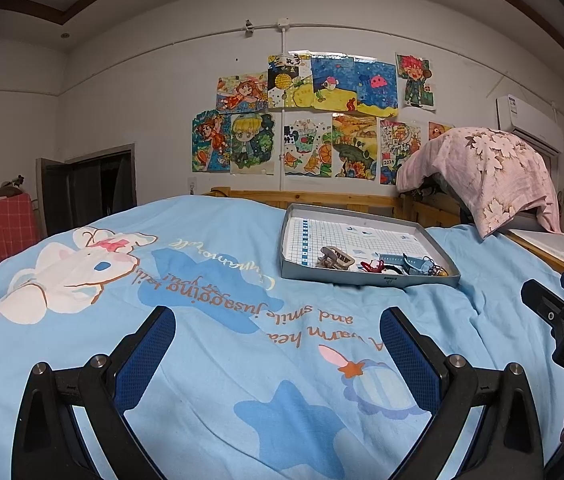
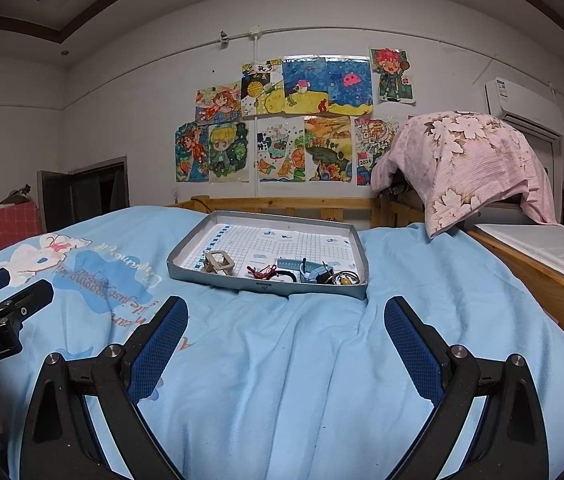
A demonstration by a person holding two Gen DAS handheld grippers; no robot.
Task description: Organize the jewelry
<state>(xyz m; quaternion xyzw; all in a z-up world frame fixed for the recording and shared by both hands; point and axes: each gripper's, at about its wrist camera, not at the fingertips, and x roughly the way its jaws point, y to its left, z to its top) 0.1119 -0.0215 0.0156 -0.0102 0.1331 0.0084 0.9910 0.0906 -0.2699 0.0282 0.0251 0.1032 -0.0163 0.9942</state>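
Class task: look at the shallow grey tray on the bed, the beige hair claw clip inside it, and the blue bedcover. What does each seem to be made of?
Tray: probably cardboard, a matte grey box lid with thin folded walls and a printed paper lining.
Claw clip: likely plastic, smooth beige with rigid moulded bars.
Bedcover: woven fabric, probably cotton, matte with soft creases and printed cartoons.

Both wrist views sit low over the bed (image 1: 209,360), facing the wall — sharing the tray (image 2: 265,286), seemingly near.
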